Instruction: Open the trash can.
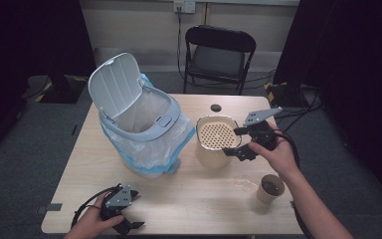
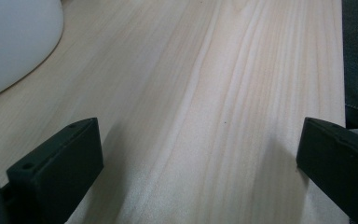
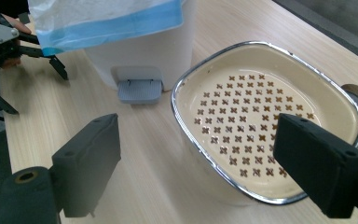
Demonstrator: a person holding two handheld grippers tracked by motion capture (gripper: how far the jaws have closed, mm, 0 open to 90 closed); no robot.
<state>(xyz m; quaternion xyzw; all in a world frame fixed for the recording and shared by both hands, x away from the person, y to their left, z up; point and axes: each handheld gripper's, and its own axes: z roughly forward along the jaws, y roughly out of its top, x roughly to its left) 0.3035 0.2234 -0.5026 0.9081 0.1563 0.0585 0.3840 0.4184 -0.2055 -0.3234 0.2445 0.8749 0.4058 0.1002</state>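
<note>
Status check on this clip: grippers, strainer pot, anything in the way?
Left gripper open, idle at near table edge. Right gripper open, fingers straddling strainer pot rim, no grip. Lined bin, lid up, close beside pot; paper cup near right forearm.

Pale wooden tabletop (image 1: pixel 189 209) on grey carpet, with a black folding chair (image 1: pixel 219 55) at the far side. Left of centre, a white pedal bin (image 1: pixel 139 124), lid tipped up, lined with a blue-edged bag. Just right of it, a cream pot (image 1: pixel 215 142) with a perforated insert. Right tongs (image 1: pixel 239 142) at the pot's right rim, jaws apart, held in a hand. Paper cup (image 1: pixel 270 189) near right. Left tongs (image 1: pixel 132 209) at the near left edge, jaws spread wide.
</note>
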